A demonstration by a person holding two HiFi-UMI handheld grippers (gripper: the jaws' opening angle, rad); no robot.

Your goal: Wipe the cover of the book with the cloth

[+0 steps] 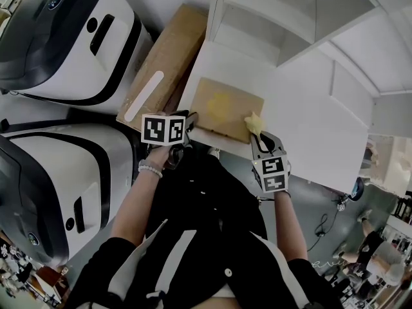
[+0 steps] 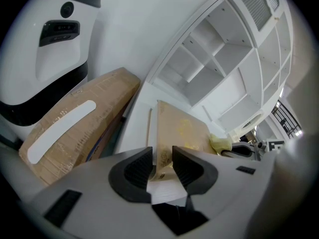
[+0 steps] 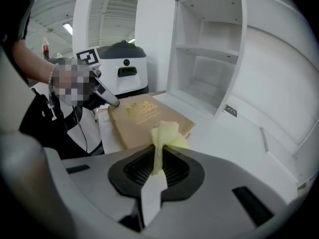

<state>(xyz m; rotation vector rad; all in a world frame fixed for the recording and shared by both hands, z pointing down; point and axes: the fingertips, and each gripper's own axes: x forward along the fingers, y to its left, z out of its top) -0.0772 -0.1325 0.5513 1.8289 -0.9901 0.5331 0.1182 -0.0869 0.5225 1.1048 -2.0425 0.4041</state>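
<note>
The book (image 1: 225, 108) lay flat on the white bench (image 1: 309, 134), at its near edge. The left gripper (image 1: 190, 121) had its jaws pinching the book's near left corner. The right gripper (image 1: 259, 139) held the yellow cloth (image 1: 253, 122) clamped between its jaws, at the book's near right corner.

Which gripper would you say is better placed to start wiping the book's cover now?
Right. The right gripper is shut on the yellow cloth at a corner of the book; the left gripper clamps the book's edge, likely steadying it.
</note>
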